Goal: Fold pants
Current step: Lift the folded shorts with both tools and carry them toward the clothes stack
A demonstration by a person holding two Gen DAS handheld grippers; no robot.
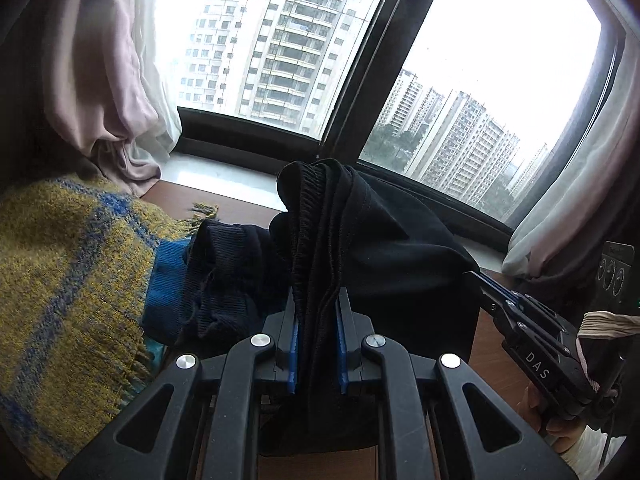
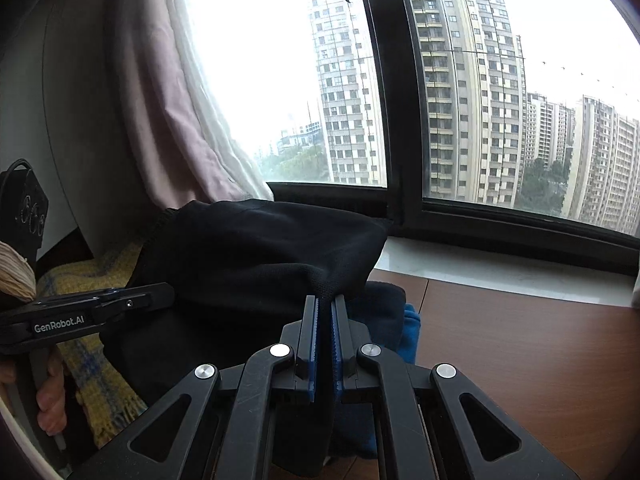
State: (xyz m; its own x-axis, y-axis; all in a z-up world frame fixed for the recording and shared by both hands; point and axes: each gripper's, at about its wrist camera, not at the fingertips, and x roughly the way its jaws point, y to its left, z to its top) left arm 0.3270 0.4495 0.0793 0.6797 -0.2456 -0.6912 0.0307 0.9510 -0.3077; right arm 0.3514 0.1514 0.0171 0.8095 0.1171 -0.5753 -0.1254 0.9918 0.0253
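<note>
Black pants (image 1: pixel 380 248) hang lifted above a brown wooden table (image 1: pixel 492 344), stretched between both grippers. My left gripper (image 1: pixel 318 300) is shut on a bunched fold with the ribbed waistband sticking up past its blue pads. In the right wrist view my right gripper (image 2: pixel 325 304) is shut on a thin edge of the pants (image 2: pixel 260 256). The right gripper (image 1: pixel 476 274) also shows at the right of the left wrist view, pinching the cloth's corner. The left gripper (image 2: pixel 172 292) reaches in from the left of the right wrist view, its tips buried in the fabric.
A yellow and blue fringed blanket (image 1: pixel 68 280) lies on the left, with a dark knit garment (image 1: pixel 224 280) and a blue cloth (image 1: pixel 168 276) beside it. A window sill (image 2: pixel 500 276), dark window frame and curtains (image 1: pixel 104 80) stand behind. A person's hand (image 2: pixel 48 400) holds the left gripper.
</note>
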